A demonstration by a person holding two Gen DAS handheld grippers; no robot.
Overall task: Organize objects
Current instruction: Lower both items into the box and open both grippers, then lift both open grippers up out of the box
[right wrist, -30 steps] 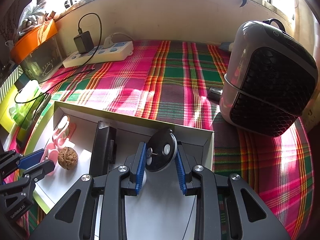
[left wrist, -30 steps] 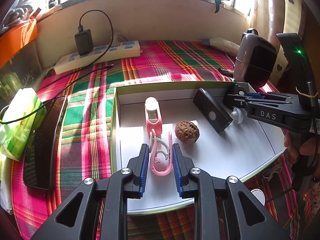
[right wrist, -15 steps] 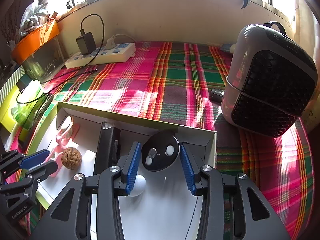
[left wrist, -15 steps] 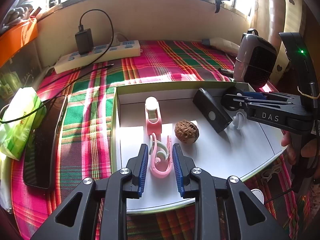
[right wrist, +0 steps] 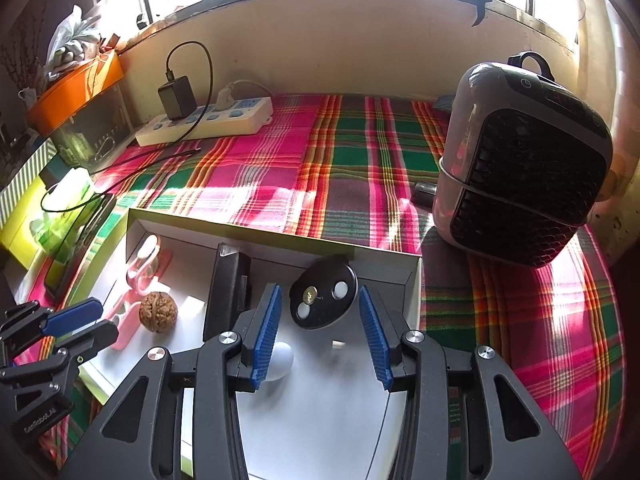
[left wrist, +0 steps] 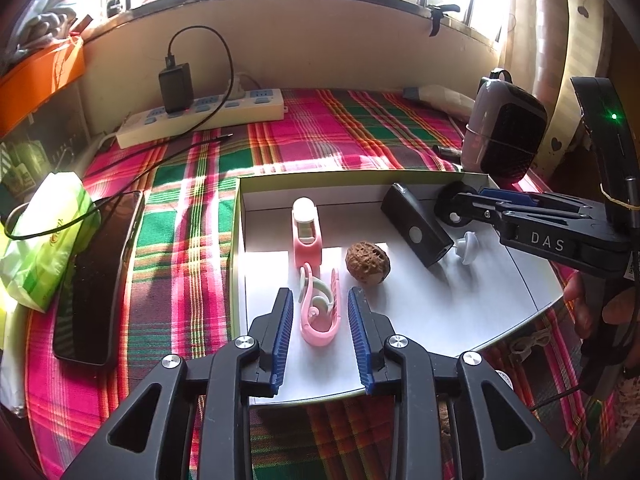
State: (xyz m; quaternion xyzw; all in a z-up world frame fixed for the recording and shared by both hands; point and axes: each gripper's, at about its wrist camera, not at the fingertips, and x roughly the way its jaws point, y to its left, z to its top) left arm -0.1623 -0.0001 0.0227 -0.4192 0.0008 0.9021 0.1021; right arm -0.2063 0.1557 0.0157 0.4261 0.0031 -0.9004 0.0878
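I have both grippers over the white box (left wrist: 240,240) on the plaid worktop. My left gripper (left wrist: 318,320) has its fingers opening, straddling the pink clip (left wrist: 320,320) without pressing it; the clip lies flat just in front of the walnut (left wrist: 367,261). My right gripper (right wrist: 318,330) stands open around the black disc (right wrist: 323,298) at the box's far corner, pads clear. I judge both are released, so I should lift straight up, avoiding nudging either.
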